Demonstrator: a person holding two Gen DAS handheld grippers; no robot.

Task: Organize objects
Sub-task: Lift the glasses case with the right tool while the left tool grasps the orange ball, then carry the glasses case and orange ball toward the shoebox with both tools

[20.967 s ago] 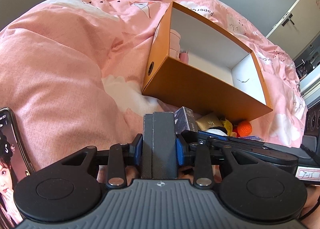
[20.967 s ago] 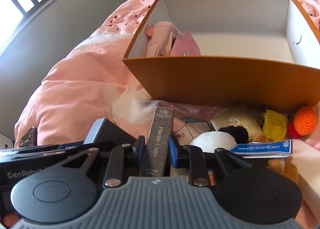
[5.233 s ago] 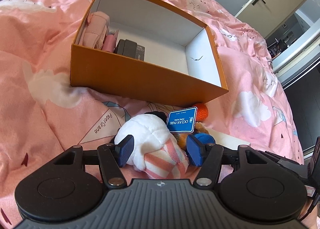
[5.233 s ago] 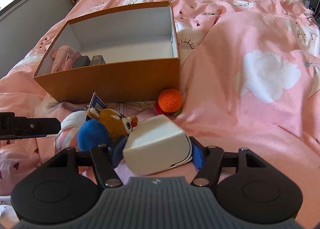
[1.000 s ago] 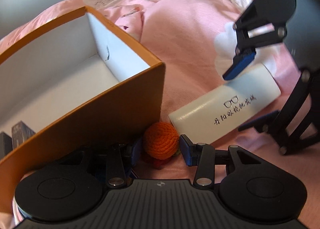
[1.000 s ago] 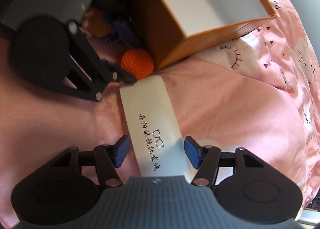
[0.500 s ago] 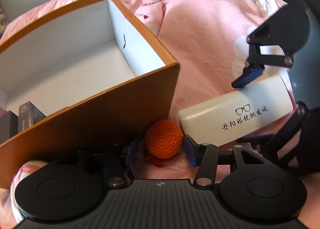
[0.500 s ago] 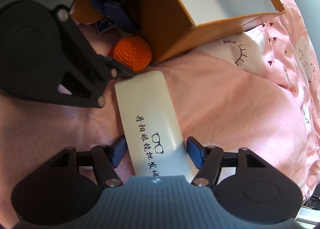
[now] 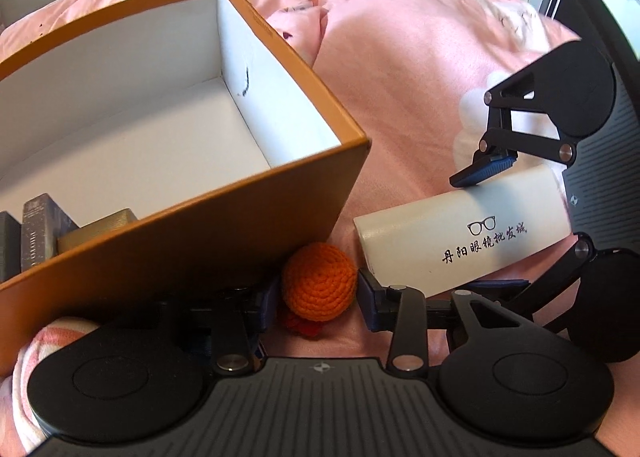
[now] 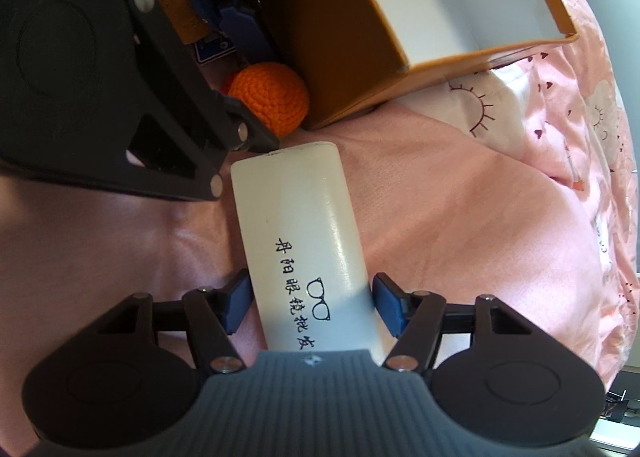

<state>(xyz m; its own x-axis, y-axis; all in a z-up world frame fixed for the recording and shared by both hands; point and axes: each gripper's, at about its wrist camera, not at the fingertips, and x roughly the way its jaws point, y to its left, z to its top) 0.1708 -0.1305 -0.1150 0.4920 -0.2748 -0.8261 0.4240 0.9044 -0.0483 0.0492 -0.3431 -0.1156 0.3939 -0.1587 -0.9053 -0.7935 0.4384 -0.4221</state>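
An orange crocheted ball lies on the pink duvet against the corner of the orange cardboard box. My left gripper is shut on the ball, one pad on each side. A white glasses case with black print lies on the duvet beside the ball; it also shows in the left wrist view. My right gripper is closed around the case, its blue pads at both long sides. The ball shows in the right wrist view too.
Inside the box sit dark boxes and a gold packet at the left end. A striped pink-and-white plush lies by the box's near wall. A blue card and a brown toy lie behind my left gripper.
My left gripper has risen slightly and turned left with the ball between its pads. My right gripper's pads have closed in on the glasses case.
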